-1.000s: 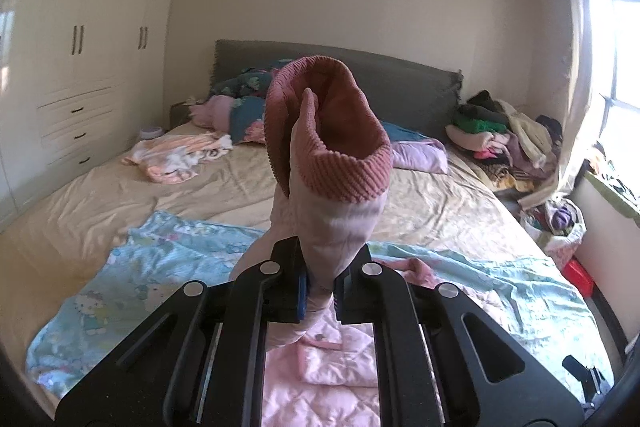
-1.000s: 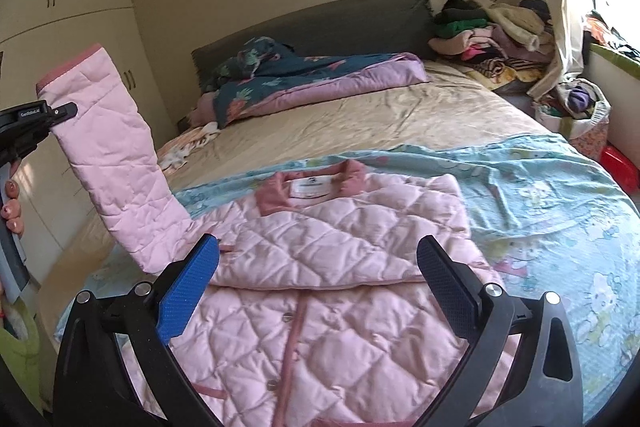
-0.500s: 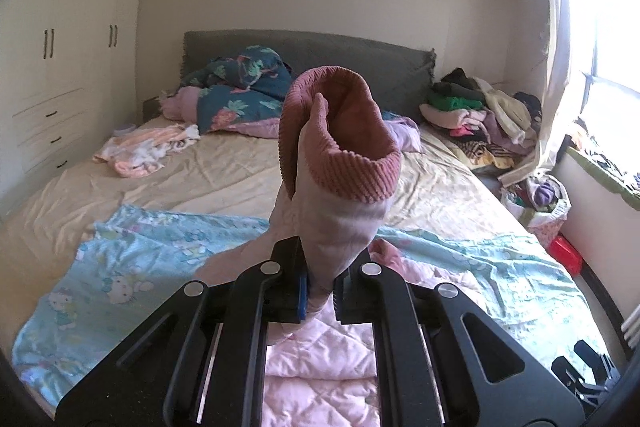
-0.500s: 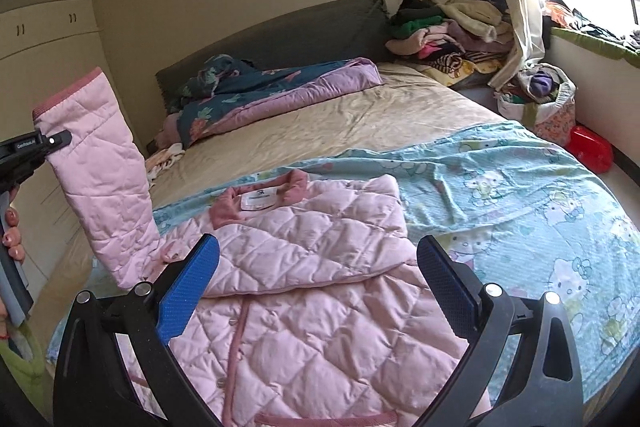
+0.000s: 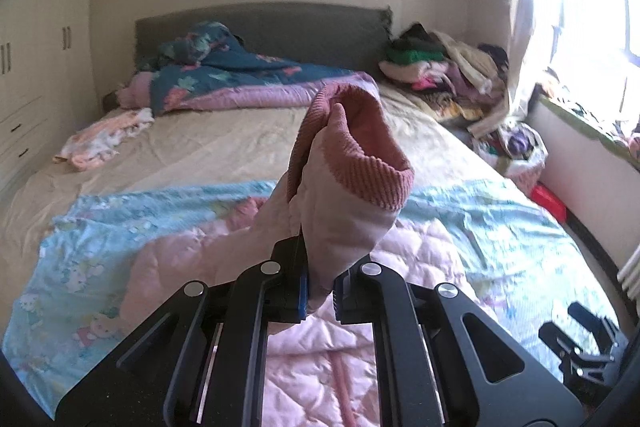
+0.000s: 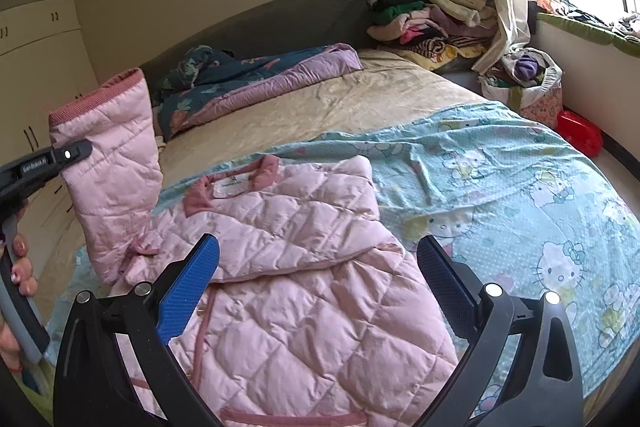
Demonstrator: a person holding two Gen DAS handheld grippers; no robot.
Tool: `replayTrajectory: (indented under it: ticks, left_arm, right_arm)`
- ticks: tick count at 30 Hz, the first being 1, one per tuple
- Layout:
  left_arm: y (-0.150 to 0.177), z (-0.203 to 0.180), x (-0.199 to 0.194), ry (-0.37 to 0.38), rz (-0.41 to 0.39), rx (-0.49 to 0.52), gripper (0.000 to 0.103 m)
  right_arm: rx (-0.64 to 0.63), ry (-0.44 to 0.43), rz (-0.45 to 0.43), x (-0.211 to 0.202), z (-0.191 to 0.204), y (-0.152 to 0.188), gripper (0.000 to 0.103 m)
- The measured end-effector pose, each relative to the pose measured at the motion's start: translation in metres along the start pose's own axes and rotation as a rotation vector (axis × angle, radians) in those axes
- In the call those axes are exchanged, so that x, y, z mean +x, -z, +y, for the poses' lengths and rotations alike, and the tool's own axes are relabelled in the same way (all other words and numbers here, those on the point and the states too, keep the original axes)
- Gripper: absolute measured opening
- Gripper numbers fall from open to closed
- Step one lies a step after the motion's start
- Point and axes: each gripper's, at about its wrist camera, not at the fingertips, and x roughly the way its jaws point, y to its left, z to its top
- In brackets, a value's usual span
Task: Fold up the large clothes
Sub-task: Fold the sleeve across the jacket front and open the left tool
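1. Your left gripper (image 5: 320, 293) is clamped on the sleeve (image 5: 340, 211) of the pink quilted jacket (image 6: 288, 267), holding it upright with the ribbed cuff (image 5: 360, 139) at 12 o'clock, open toward the camera.
2. Your right gripper (image 6: 316, 283) hovers with its jaws spread wide and nothing between them, above the jacket's body.
3. The jacket lies flat on the blue cartoon-print sheet (image 6: 520, 187), one sleeve folded across the chest, collar (image 6: 236, 183) toward 11 o'clock in the right wrist view.
4. Beyond, at 12 o'clock, a dark floral quilt (image 5: 240, 71) lies against the grey headboard (image 5: 280, 27).
5. At 1 o'clock sits a pile of clothes (image 6: 432, 15).
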Motion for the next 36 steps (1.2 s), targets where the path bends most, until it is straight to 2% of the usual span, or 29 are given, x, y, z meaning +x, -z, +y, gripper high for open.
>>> replayTrajectory:
  ticks: [12,21,25,33,35,36]
  left_arm:
    - [0.052,-0.053,0.057,0.028,0.140,0.130,0.003]
    - [0.081,-0.077,0.076,0.019,0.197,0.217,0.006]
    - [0.092,-0.082,0.083,0.023,0.234,0.243,0.011]
    - [0.108,-0.089,0.092,0.034,0.286,0.327,0.026]
    - [0.112,-0.091,0.092,0.033,0.288,0.353,0.031]
    - [0.114,-0.093,0.091,0.040,0.287,0.369,0.041]
  right_arm:
    - [0.064,0.081,0.048,0.020,-0.045,0.013,0.099]
    - [0.107,0.124,0.057,0.022,-0.070,0.015,0.099]
    - [0.135,0.099,0.065,0.024,-0.075,0.016,0.099]
    - [0.138,0.110,0.078,0.029,-0.075,0.017,0.099]
    - [0.138,0.114,0.081,0.030,-0.075,0.017,0.099]
    - [0.138,0.114,0.082,0.030,-0.075,0.018,0.099]
